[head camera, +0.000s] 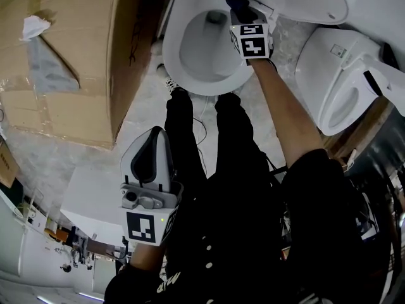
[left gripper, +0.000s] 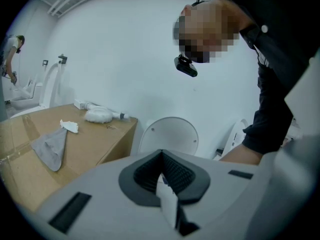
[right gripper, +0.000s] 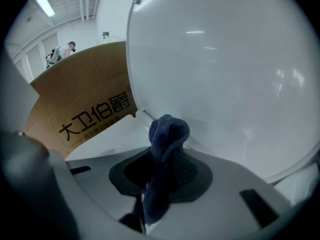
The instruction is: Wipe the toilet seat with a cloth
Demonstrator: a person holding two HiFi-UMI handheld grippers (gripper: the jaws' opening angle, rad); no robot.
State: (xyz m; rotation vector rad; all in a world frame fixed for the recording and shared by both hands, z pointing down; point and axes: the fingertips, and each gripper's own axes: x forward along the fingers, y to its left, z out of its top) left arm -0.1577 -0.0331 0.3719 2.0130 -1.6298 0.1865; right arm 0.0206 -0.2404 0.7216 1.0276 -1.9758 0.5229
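The right gripper [head camera: 240,10] has its fingers pinching a dark blue woven cloth [right gripper: 168,132]; the bunched cloth sits at the rear right of the white oval toilet seat [head camera: 172,59], just below the raised white lid [right gripper: 225,74]; contact with the seat cannot be confirmed. The left gripper [left gripper: 162,176] hangs near the person's body, fingers pressed together on nothing. Likely faults: only a small wad protrudes, so drag may pull it free or let bare fingers scrape the seat; a wide stroke may knock the lid.
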